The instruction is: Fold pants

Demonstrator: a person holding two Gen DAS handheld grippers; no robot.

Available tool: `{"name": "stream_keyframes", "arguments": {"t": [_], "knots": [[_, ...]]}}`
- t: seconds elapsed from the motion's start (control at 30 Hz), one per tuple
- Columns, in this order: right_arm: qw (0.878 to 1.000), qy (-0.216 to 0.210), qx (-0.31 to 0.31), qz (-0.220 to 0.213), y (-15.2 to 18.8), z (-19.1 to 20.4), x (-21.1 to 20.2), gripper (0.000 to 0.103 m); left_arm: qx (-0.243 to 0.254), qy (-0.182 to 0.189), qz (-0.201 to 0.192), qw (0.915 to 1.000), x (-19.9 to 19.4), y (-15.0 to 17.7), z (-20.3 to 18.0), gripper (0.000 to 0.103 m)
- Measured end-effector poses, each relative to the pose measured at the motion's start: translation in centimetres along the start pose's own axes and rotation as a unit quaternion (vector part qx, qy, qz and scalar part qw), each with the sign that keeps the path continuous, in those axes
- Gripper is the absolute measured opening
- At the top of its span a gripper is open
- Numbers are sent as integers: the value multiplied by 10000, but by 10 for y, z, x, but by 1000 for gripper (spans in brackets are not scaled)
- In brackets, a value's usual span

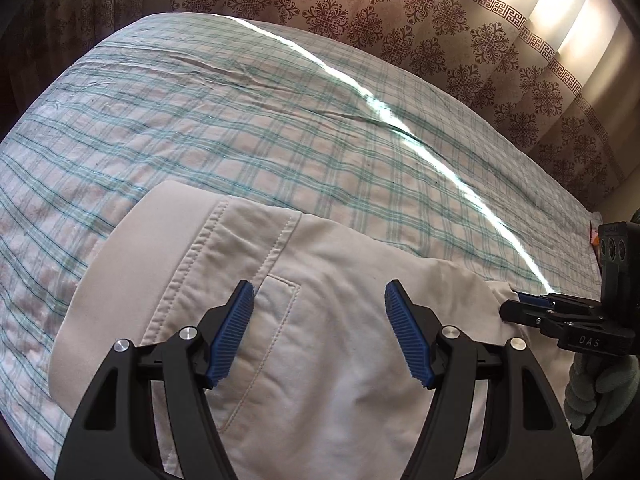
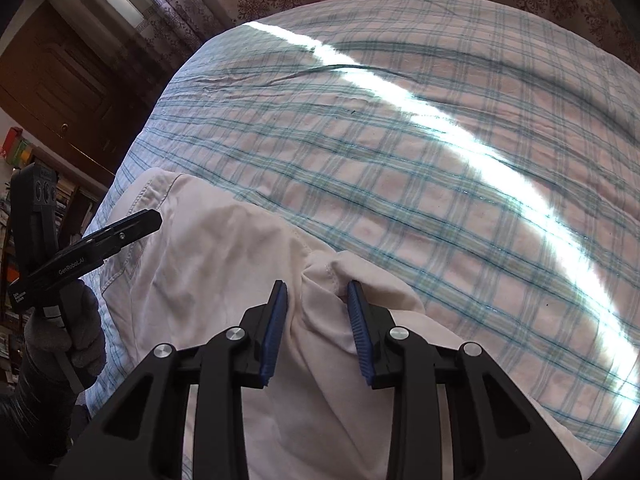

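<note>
Left gripper [image 1: 319,334], seen at the bottom centre of the left wrist view, is spread wide and grasps nothing; both blue pads [image 1: 236,334] hang above the pants [image 1: 320,360]. One pair of pants is counted, pale cream, filling the lower half of the frame on the sheet [image 1: 200,120], with a stitched pocket between the pads and the waistband at lower left. Right gripper [image 1: 532,307] is seen at the right edge by a gloved hand [image 1: 600,396], its tip at the cloth edge. One curtain [image 1: 400,8] is seen across the top.

Right wrist view: the right gripper [image 2: 318,332] at bottom centre is part-closed around a raised bunch of cloth; the right pad appears to touch it, the left pad stands just clear, so a firm pinch is not shown. Left gripper [image 2: 132,224] is seen at the left edge, held over the pants [image 2: 224,264].

Risks, as judged: only the top layer may be caught, so the fold would drag crooked; the bunch may slip out if lifted before the pinch is complete; the sheet [image 2: 400,160] may be pulled along.

Counts: two grippers, one pants, one sheet.
</note>
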State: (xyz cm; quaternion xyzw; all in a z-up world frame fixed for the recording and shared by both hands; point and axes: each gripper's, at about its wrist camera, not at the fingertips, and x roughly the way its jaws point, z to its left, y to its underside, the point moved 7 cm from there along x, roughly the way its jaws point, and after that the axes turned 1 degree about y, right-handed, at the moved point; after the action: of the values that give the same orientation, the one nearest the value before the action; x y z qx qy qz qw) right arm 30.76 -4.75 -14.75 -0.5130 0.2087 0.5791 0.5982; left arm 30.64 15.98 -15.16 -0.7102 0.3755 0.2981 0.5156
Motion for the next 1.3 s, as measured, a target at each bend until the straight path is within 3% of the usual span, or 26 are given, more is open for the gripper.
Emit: {"name": "stream_keyframes", "arguments": {"t": [0.13,0.23,0.3,0.37,0.43,0.6,0.67,0.73,0.93,1.07,1.2,1.3], "knots": [[9998,36,161,-142,-6,-6,-2,6,136,-102,-9,9999,6,5,-1,70],[9960,-56,444,-774,-26,-13,-33,4,123,-133,-14,9998,7,7,4,69],[9942,-92,599,-886,-33,-17,-37,4,87,-170,-31,9998,8,8,12,59],[9954,394,302,-821,-33,-15,-23,4,-1,-124,-53,9999,10,10,19,53],[9950,613,200,-770,-32,-19,-8,4,-11,-127,-84,9999,11,11,23,50],[9948,181,663,-756,-29,-40,0,6,60,-136,-102,9998,13,11,23,49],[9926,71,743,-953,-27,-45,-20,16,27,-111,-69,9999,13,10,23,50],[9911,172,695,-1121,-23,-49,-42,25,-6,-104,-33,9999,13,8,22,50],[9892,530,521,-1263,13,-61,-85,25,157,-182,-68,9997,8,8,9,62],[9894,1075,218,-956,41,-65,-70,24,111,-201,-69,9997,12,9,13,62],[9753,2028,50,-876,49,-95,-47,21,101,-272,-68,9996,15,10,16,59],[9723,2139,-6,-946,44,-99,-46,23,81,-333,-55,9994,15,9,17,58]]}}
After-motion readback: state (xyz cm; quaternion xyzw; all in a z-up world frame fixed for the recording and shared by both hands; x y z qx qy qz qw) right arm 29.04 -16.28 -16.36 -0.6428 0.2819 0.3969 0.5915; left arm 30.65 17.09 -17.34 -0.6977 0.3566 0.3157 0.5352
